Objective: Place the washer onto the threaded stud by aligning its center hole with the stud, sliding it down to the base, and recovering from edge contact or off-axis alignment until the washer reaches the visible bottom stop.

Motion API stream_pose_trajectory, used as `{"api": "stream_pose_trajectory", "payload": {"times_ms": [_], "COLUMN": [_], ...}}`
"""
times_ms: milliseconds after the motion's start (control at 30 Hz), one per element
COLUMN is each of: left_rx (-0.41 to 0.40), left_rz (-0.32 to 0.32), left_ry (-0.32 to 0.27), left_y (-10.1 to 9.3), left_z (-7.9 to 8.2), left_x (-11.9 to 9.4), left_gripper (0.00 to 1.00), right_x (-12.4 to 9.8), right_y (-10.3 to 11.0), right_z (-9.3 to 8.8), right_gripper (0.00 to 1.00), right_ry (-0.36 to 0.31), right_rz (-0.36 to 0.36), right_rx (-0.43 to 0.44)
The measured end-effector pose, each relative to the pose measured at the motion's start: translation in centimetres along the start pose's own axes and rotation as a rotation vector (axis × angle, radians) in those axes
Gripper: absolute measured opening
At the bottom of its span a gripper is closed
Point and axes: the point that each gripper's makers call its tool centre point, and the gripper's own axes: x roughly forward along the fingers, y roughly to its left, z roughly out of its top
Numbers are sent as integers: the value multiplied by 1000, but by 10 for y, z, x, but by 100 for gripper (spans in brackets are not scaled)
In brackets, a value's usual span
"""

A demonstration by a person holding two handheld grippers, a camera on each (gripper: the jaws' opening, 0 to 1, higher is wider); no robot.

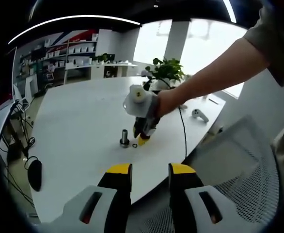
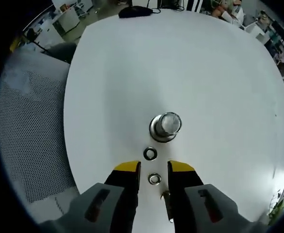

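Two washers (image 2: 150, 153) lie loose beside the stud (image 2: 165, 127); both tongs (image 2: 154, 171) gape, holding nothing.

Light: bright, daylight from blown-out windows (image 1: 200, 43).
Glare: curved ceiling strip lamp (image 1: 74, 19).
Shadows: soft, on white round counter (image 2: 190, 73).
Distortion: strong fisheye bending at edges.

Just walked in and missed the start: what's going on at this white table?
A person lowers the right gripper over a small metal washer lying flat on the round white table, open fingers on either side. A second washer lies before the upright steel threaded stud. The left gripper waits open, away from the parts.
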Motion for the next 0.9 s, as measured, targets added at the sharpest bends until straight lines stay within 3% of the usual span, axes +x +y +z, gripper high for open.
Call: {"api": "stream_pose_trajectory", "payload": {"times_ms": [100,200,600,667,900], "left_rx": [-1,-27,-20,-21,-15], "left_rz": [0,15,13,14,14], "left_ry": [3,50,45,38,44], "left_y": [0,4,3,3,3], "left_z": [-1,-9,-9,-8,-9], "left_x": [1,3,2,2,2], "left_gripper": [28,29,29,29,29], "right_x": [4,8,12,12,12], "right_y": [2,6,5,7,7], "right_z": [1,3,4,4,4], "right_gripper": [24,24,22,22,22], "right_ry": [5,12,18,31,72], "right_rz": [8,15,14,6,6], "right_rx": [8,-5,-21,-55,-57]}}
